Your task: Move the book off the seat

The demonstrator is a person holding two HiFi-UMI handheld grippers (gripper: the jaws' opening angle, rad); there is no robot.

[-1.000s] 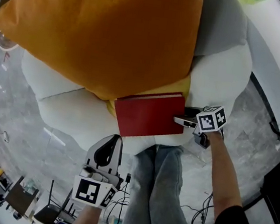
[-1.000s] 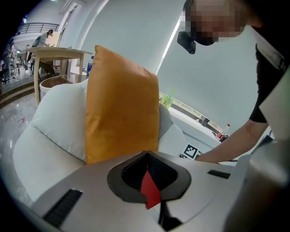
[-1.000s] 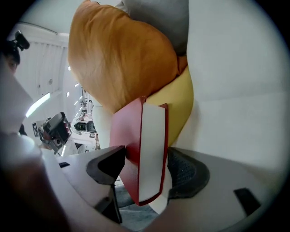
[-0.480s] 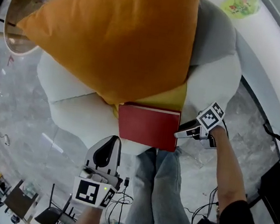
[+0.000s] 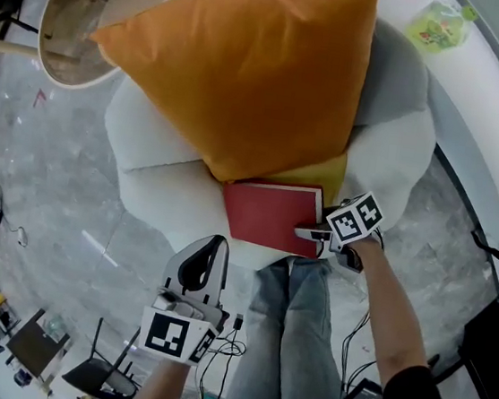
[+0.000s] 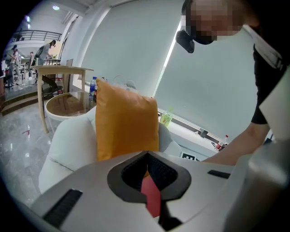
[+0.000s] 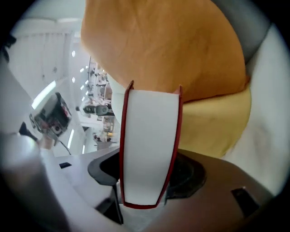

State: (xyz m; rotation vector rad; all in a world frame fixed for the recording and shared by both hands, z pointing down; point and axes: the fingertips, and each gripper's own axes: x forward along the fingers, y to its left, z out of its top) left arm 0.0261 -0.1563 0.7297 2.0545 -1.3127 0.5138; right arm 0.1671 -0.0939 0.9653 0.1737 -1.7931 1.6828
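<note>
A red book hangs over the front of the white seat, below a big orange cushion. My right gripper is shut on the book's right edge. In the right gripper view the white page edge between red covers fills the gap of that gripper. Its jaws have just been opening slightly, with the book still between them. My left gripper is shut and empty, in front of the seat, apart from the book. In the left gripper view it points at the cushion.
A yellow cushion and a grey backrest lie behind the book. A round glass table stands at the far left. A white counter with a green packet runs along the right. The person's legs are at the seat's front.
The right gripper has risen with the book in its grip, and the book has come off the seat's front. The left gripper has risen too, still shut.
</note>
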